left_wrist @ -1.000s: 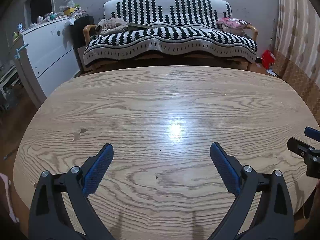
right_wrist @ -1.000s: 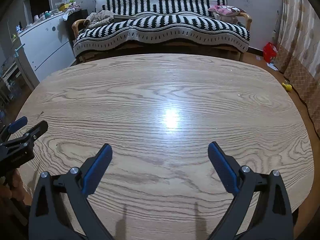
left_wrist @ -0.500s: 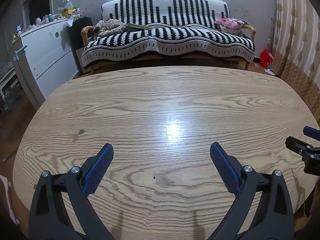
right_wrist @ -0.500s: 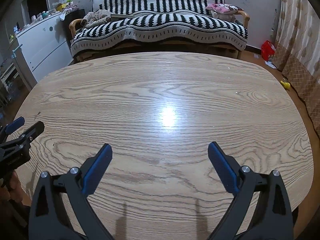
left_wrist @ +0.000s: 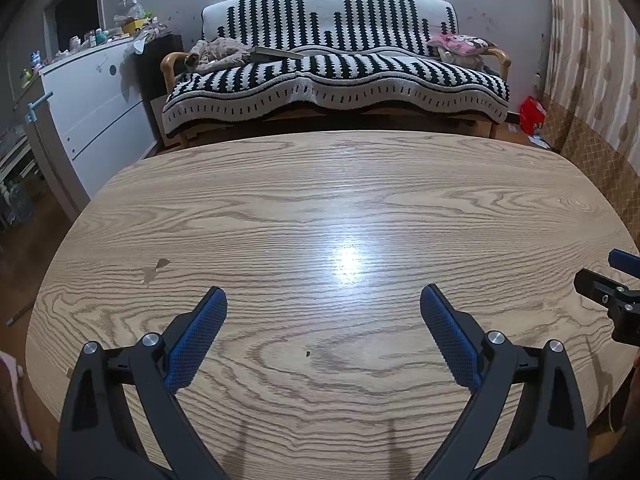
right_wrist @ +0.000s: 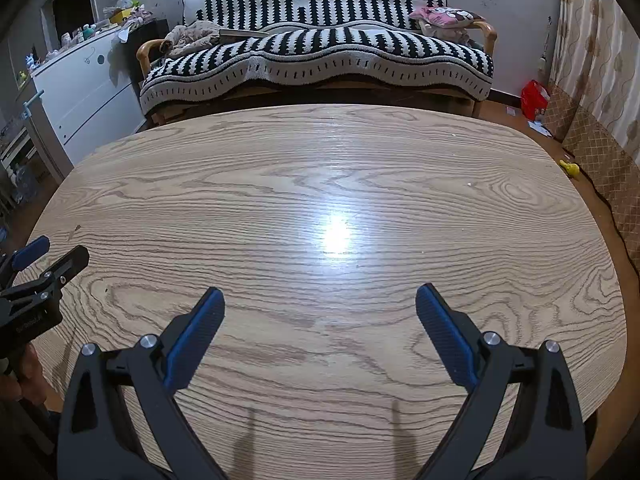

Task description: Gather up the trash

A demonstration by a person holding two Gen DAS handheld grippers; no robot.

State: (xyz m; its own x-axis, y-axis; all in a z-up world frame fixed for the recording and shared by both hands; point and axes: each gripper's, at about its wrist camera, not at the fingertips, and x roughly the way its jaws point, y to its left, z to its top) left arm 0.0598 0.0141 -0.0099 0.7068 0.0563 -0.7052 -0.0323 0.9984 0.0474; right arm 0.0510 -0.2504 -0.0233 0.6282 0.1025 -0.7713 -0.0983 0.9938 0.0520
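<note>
Above the bare wooden table [left_wrist: 320, 208] we hold the left claw [left_wrist: 323, 322] and right claw [right_wrist: 320, 320] spread and empty, seemingly between pickups with no trash on it, so next we must search elsewhere.

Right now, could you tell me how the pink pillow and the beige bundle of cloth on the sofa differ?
The pink pillow lies at the sofa's right end against the armrest; the beige bundle of cloth lies at the left end. The pillow is printed and plump, while the bundle is plain and crumpled. Both rest on the striped cover.
</note>
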